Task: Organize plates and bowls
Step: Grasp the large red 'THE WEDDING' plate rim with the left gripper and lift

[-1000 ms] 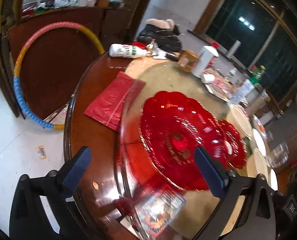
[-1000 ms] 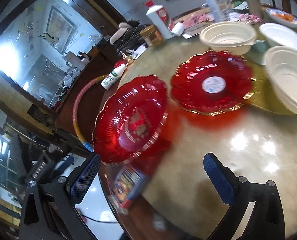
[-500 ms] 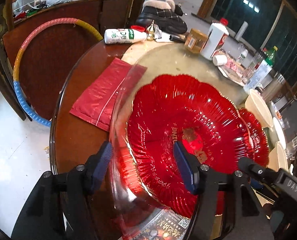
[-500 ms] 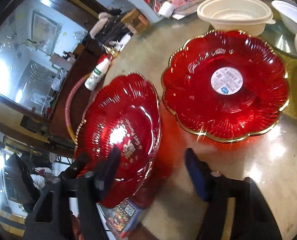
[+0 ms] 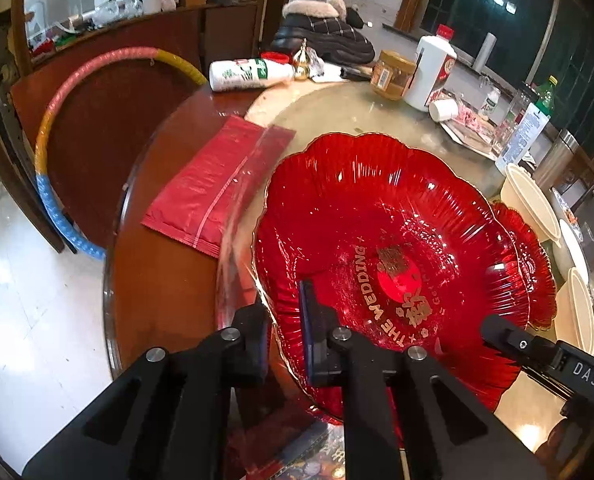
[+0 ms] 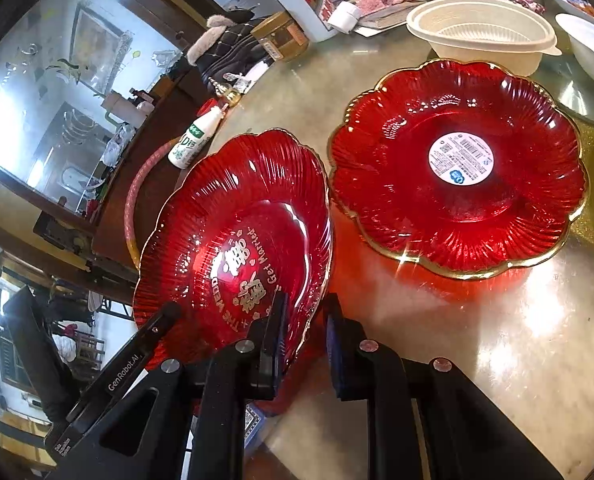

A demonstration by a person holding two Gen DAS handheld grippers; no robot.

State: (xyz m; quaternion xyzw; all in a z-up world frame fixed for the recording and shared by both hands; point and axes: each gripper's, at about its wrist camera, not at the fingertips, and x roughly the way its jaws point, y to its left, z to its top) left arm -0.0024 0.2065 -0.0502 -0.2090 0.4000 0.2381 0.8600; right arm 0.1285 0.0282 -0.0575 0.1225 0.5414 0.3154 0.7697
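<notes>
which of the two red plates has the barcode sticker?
The red plate lying free beside the cream bowl has a round white sticker at its centre. The gripped plate carries gold "THE WEDDING" lettering instead.

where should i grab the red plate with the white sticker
Probably the gold scalloped rim on its near side, coming in low across the table. The red plate with the sticker lies flat, so only its thin raised edge fits in a tool, and the cream bowl crowds its far side.
</notes>
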